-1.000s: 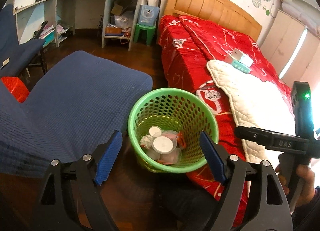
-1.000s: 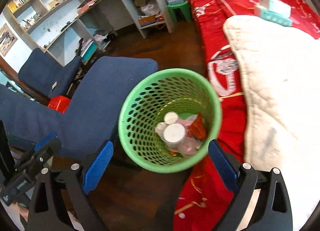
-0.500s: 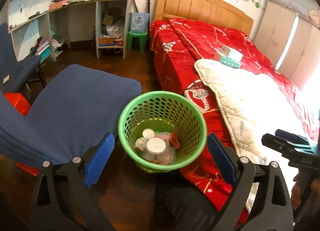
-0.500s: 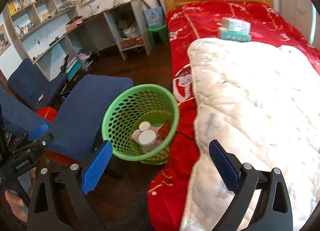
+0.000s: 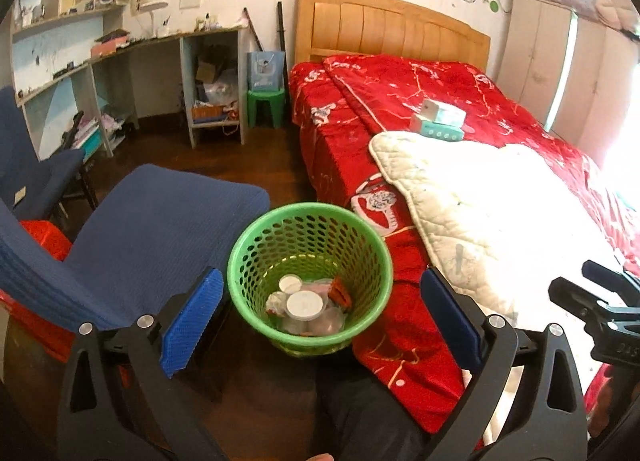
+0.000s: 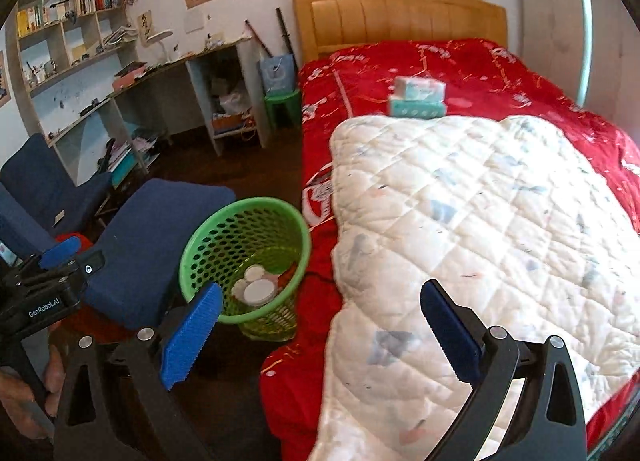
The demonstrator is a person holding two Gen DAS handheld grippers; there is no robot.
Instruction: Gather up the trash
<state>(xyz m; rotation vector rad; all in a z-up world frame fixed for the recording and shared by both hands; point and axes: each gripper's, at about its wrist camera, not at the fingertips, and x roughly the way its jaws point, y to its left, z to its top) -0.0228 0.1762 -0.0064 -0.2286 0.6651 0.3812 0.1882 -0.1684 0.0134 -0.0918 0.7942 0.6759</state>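
A green mesh trash basket (image 5: 310, 217) stands on the dark floor between a blue chair and the red bed; it also shows in the right wrist view (image 6: 240, 221). Inside lie white lids and cups (image 5: 304, 304) and a red wrapper (image 5: 340, 293). My left gripper (image 5: 320, 321) is open and empty, held back above the basket. My right gripper (image 6: 320, 329) is open and empty, over the bed's edge, right of the basket. The right gripper shows at the left wrist view's right edge (image 5: 592, 301), the left gripper at the right wrist view's left edge (image 6: 52, 273).
A red bed (image 5: 400, 101) with a white quilt (image 6: 480, 201) and stacked tissue boxes (image 6: 418, 99) fills the right. A blue chair (image 5: 152, 229) stands left of the basket. A desk, shelves (image 5: 80, 41) and a green stool (image 5: 266, 101) line the far wall.
Both grippers have pulled up and back from the basket, which now looks smaller. The right gripper has swung right, toward the bed and quilt. Both stay open and empty.
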